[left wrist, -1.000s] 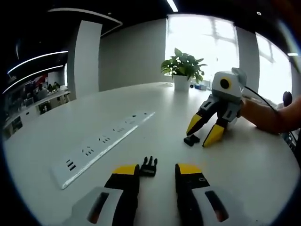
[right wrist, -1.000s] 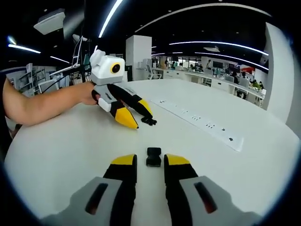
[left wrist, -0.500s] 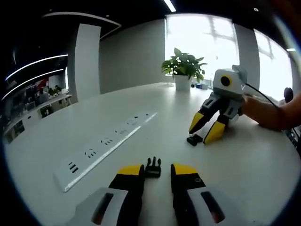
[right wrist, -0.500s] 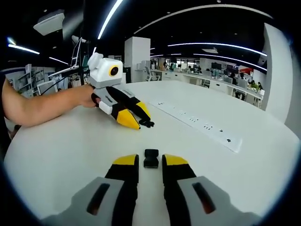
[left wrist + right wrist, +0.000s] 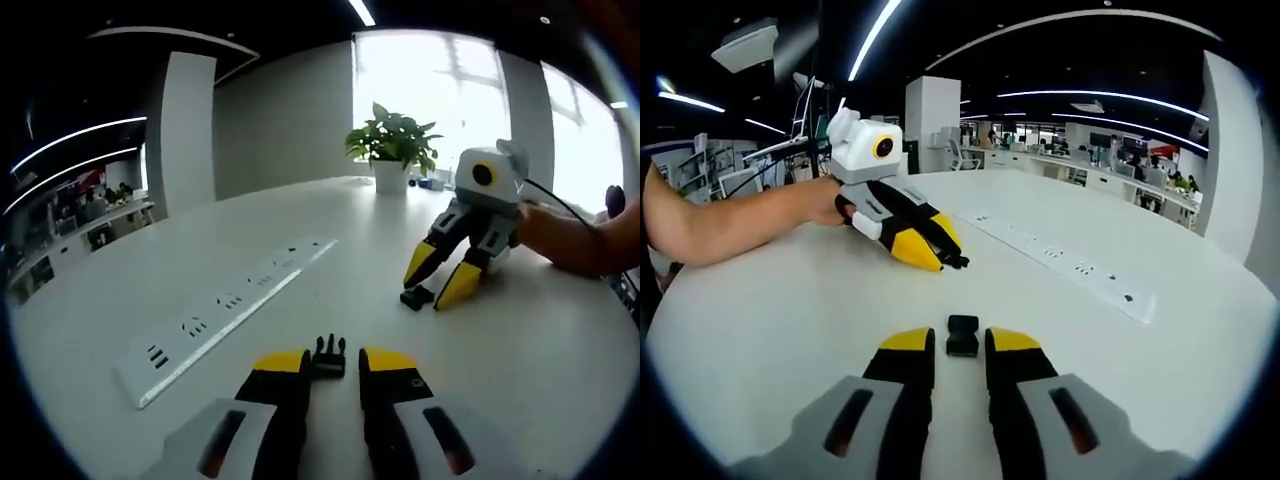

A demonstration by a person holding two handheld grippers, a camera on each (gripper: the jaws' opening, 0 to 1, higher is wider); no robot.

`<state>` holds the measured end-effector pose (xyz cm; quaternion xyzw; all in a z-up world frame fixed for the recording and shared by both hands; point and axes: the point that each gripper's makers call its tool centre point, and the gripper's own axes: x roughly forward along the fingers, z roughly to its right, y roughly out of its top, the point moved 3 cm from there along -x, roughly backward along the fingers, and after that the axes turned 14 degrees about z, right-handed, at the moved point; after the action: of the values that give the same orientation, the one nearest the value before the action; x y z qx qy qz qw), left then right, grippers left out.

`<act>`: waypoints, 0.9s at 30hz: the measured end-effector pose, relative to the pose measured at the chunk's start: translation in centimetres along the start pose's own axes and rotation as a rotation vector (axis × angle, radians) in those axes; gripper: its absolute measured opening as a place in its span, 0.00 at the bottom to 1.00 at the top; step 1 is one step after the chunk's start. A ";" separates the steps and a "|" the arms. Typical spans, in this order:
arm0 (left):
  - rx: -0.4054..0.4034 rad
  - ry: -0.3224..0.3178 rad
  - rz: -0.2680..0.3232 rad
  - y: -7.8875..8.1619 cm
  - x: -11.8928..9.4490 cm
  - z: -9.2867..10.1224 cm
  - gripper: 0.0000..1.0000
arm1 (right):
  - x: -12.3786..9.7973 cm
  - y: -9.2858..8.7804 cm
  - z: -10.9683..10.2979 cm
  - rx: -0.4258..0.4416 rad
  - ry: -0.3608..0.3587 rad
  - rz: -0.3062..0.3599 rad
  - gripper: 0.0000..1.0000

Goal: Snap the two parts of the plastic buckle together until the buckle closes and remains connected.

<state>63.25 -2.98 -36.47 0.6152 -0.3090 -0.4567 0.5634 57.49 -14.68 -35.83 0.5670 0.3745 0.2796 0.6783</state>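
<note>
Power strip: lies flat on the white table, left of centre in my left gripper view.
Left gripper: my jaws stand apart, the pronged buckle part between their tips, low centre.
Right gripper: my jaws stand apart around the socket buckle part, low centre of my right gripper view.
Plant: upper centre, far table edge.

Blown-out daylight from the window at upper right; ceiling light strips glare overhead. The white tabletop is evenly lit; edges bend and soften.
</note>
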 end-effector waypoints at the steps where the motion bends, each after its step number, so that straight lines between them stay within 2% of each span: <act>1: -0.001 0.000 0.000 0.0 0.0 0.0 0.19 | 0.0 0.0 0.0 0.005 0.002 0.002 0.19; 27: 0.007 0.007 0.003 0.0 0.2 -0.2 0.13 | 0.3 0.0 0.6 0.008 -0.008 0.005 0.17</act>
<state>63.50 -3.02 -36.56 0.6185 -0.3097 -0.4524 0.5629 58.10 -14.79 -35.85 0.5720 0.3714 0.2775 0.6767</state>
